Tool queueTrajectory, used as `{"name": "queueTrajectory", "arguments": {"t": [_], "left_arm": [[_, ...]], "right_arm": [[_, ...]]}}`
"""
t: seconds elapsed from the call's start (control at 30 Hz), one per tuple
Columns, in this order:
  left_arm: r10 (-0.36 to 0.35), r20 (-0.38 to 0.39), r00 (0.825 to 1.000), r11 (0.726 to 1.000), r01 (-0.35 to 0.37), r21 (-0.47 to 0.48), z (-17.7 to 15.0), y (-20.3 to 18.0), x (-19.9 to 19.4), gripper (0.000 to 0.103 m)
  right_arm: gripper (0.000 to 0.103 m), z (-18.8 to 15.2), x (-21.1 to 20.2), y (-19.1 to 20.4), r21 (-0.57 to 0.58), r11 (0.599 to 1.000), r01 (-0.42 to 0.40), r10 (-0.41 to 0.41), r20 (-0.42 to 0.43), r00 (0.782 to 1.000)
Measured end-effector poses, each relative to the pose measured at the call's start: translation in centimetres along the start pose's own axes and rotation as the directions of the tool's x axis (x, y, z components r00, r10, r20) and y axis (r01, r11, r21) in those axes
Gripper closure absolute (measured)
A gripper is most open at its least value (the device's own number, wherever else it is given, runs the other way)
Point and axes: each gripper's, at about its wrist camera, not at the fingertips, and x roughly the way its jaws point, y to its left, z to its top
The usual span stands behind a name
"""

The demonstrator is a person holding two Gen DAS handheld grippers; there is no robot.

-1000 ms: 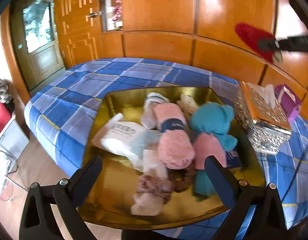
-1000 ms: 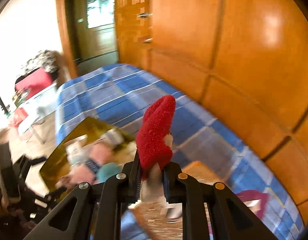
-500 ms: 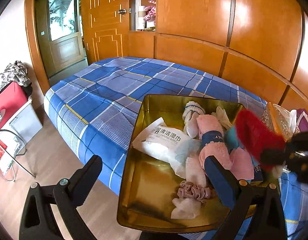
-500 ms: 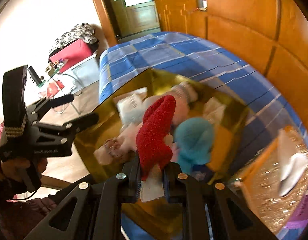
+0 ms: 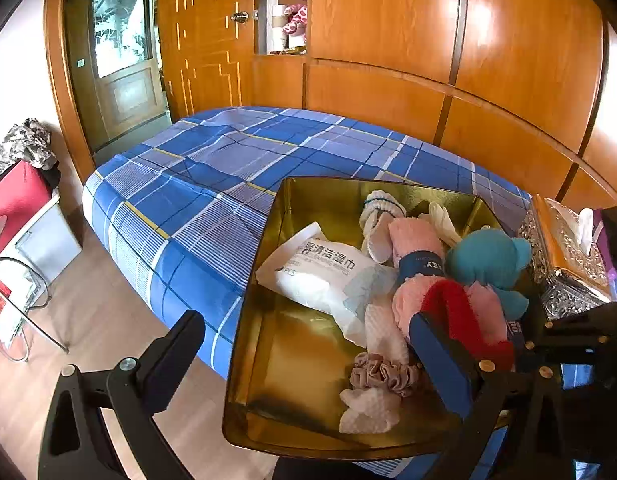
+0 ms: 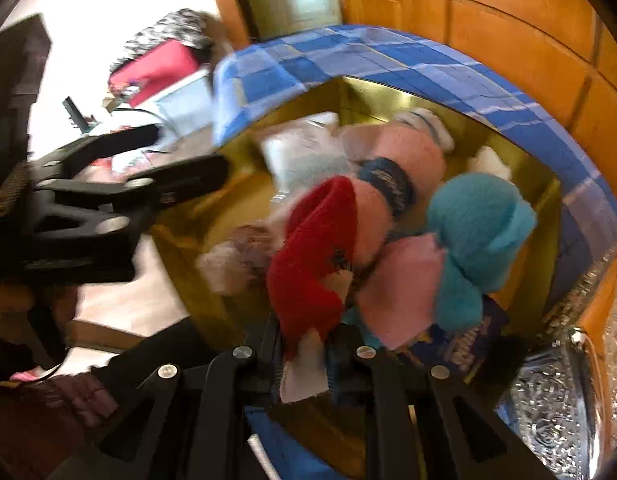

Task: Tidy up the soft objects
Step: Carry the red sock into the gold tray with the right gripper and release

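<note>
A gold tray (image 5: pixel 268 360) on the blue plaid bed (image 5: pixel 212 184) holds a pile of soft items: a white wipes pack (image 5: pixel 320 272), a rolled pink towel (image 5: pixel 416 248), a teal plush (image 5: pixel 488 260), a mauve scrunchie (image 5: pixel 384 372) and white cloths (image 5: pixel 368 412). My right gripper (image 6: pixel 304 340) is shut on a fuzzy red sock (image 6: pixel 308 256), which hangs low over the pile against the pink towel (image 6: pixel 404 160). The sock (image 5: pixel 460 312) also shows in the left wrist view. My left gripper (image 5: pixel 308 352) stands open at the tray's near edge with nothing between its fingers.
A silver and orange tissue box (image 5: pixel 560 264) stands right of the tray. Wooden wardrobe panels (image 5: pixel 428 80) rise behind the bed. On the floor at the left are a red case (image 5: pixel 16 196) and a glass stand (image 5: pixel 16 304). A dark sleeve (image 6: pixel 68 400) is at lower left.
My right gripper has come down from high beside the wardrobe into the tray, carrying the red sock onto the pile. The left gripper has drifted slightly, so the tray sits further right in its view.
</note>
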Motion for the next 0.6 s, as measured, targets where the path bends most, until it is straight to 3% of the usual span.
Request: {"name": "queueTrajectory", "arguments": {"t": [0.2,0.6], "left_arm": [[-0.012,-0.008,1.000,1.000,0.012,0.026,-0.4,-1.0,0.3,0.000],[-0.003,-0.001,1.000,1.000,0.003,0.027,-0.6,-1.3,0.3,0.000]], "right_arm": [[0.087,0.1,1.6,-1.8,0.085,0.991,0.104,-0.102,-0.021,0.995],[0.087,-0.9,2.6,-1.2,0.094,0.993,0.074,-0.071,-0.042,0.997]]}}
